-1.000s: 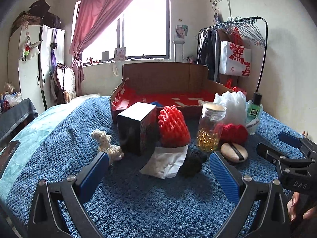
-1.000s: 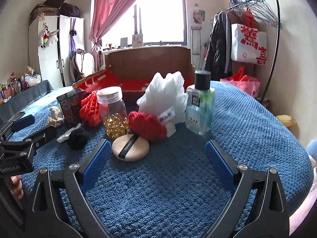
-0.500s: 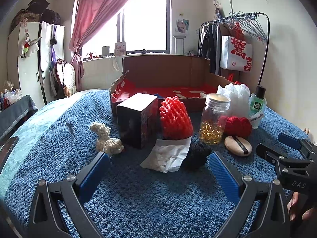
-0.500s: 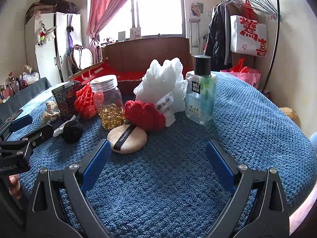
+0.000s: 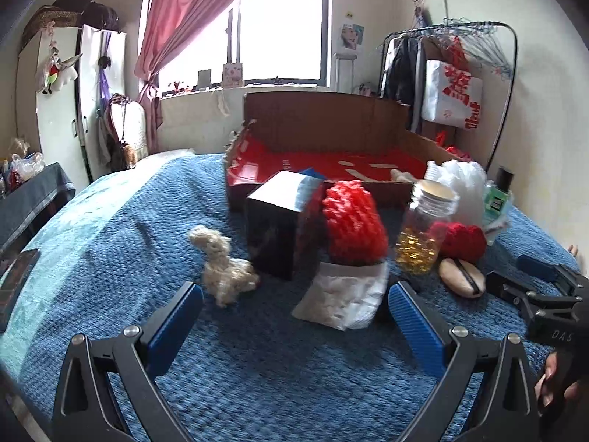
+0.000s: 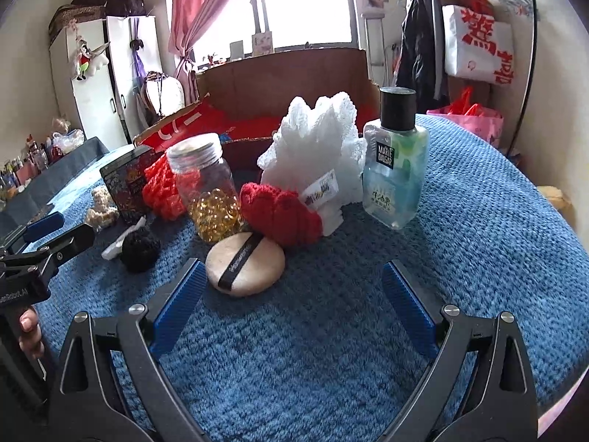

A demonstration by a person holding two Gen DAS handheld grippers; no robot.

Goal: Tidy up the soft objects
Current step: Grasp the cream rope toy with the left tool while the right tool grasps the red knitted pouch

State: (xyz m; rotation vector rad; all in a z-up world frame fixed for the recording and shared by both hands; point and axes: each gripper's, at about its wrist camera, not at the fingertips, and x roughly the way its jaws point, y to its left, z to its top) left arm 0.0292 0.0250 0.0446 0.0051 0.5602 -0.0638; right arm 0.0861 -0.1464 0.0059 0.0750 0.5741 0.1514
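A white wardrobe (image 5: 55, 110) stands at the left wall, then a pink curtain (image 5: 176, 33) by the bright window. On the blue knitted bedspread (image 5: 110, 228), the left gripper (image 5: 294, 309) gapes empty before a cream knitted toy (image 5: 224, 269); the right gripper (image 6: 291, 287), jaws apart, nears a round beige powder puff (image 6: 244, 265). An open cardboard box (image 5: 324, 154) sits behind.

Clear glass jar of golden capsules (image 6: 210, 191), metal lid, centre. Clear bottle of pale green liquid (image 6: 395, 173), black cap, right. Dark printed square box (image 5: 283, 224), left of jar. Far: white wardrobe (image 5: 55, 99), pink curtain (image 5: 184, 18), black clothes rack (image 5: 460, 73).
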